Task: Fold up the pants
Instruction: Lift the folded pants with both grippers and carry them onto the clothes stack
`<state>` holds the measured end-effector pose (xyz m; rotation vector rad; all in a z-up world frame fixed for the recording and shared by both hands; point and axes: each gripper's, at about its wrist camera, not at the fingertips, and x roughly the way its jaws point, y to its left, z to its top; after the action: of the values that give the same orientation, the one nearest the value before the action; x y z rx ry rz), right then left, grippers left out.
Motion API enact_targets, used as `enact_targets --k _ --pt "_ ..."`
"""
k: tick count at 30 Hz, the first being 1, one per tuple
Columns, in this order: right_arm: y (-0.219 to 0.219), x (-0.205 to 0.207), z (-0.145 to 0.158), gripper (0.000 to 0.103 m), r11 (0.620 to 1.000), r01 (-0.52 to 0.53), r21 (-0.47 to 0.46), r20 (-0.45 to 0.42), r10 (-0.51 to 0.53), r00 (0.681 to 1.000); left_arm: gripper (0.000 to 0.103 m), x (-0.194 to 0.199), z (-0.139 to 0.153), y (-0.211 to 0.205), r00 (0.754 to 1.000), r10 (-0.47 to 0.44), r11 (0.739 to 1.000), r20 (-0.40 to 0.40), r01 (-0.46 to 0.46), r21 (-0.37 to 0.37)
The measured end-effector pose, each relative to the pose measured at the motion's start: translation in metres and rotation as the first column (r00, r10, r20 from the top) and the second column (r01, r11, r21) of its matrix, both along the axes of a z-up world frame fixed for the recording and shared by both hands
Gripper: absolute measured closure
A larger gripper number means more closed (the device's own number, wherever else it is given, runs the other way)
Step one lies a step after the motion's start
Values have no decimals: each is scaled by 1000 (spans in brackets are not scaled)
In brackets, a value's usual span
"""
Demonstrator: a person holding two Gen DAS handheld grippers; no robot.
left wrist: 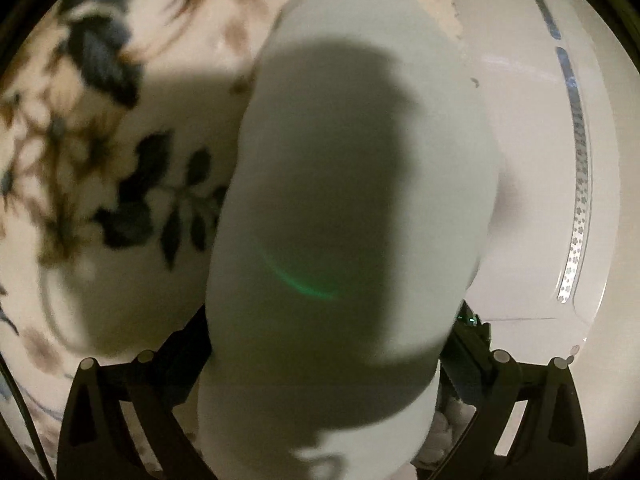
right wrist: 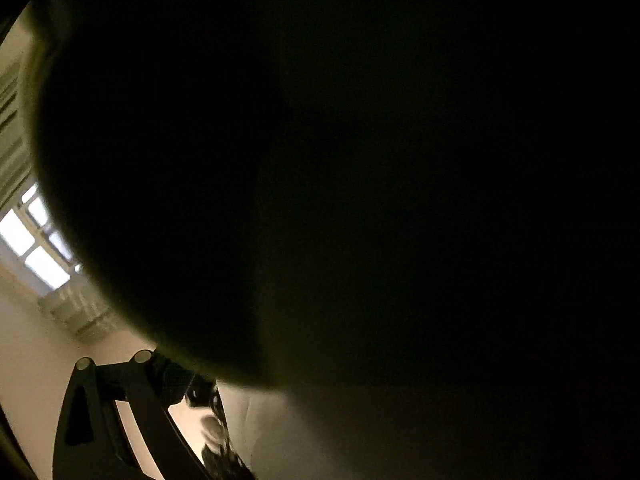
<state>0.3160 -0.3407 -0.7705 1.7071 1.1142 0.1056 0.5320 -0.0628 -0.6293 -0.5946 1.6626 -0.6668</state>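
Note:
The pale grey-green pants [left wrist: 344, 200] fill the middle of the left wrist view, hanging close in front of the lens and running down between the black fingers [left wrist: 188, 352]. My left gripper [left wrist: 324, 360] is shut on the pants, with the fingertips hidden by cloth. In the right wrist view the same cloth [right wrist: 360, 200] covers nearly the whole lens and looks black in shadow. Only the left finger [right wrist: 172, 376] of my right gripper [right wrist: 304, 384] shows, pressed against the cloth; its other finger is hidden.
A floral blanket [left wrist: 120, 160] with dark leaves lies to the left below the pants. A white panel [left wrist: 540, 200] with a patterned strip stands to the right. A bright window [right wrist: 36, 248] and a pale wall [right wrist: 28, 360] show in the right wrist view.

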Motion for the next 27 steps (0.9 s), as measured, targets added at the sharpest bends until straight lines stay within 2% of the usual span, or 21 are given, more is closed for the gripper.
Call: enact_targets --k 2,3,4,5,13,17,22,26,27 --pt "4 5 17 29 998 -3 -64 28 5 1000 15 1 14 3 999 9 1000 41 -8 -17" --pt "5 6 26 33 996 -16 -93 38 19 999 20 0 21 6 998 16 999 55 -14 -31" --pt "8 8 39 43 991 -27 -131 62 36 997 23 1 26 9 998 23 999 63 -20 -38" --pt "10 8 49 47 986 -33 -162 73 45 996 24 1 32 12 997 24 999 72 -21 -46" --pt "19 11 132 53 939 -60 -337 148 116 982 25 -6 70 21 989 14 995 146 1 -102" --pt "13 30 179 53 919 -57 -389 190 141 972 25 22 103 32 983 43 991 180 -20 -131" --pt "9 85 241 53 907 -66 -415 265 190 945 25 94 150 41 967 90 990 238 -60 -131" --pt "11 179 272 53 902 -82 -423 338 241 910 25 180 189 42 939 136 987 316 -102 -122" --pt "10 216 280 53 901 -88 -425 364 259 895 25 209 200 41 928 155 985 338 -121 -120"
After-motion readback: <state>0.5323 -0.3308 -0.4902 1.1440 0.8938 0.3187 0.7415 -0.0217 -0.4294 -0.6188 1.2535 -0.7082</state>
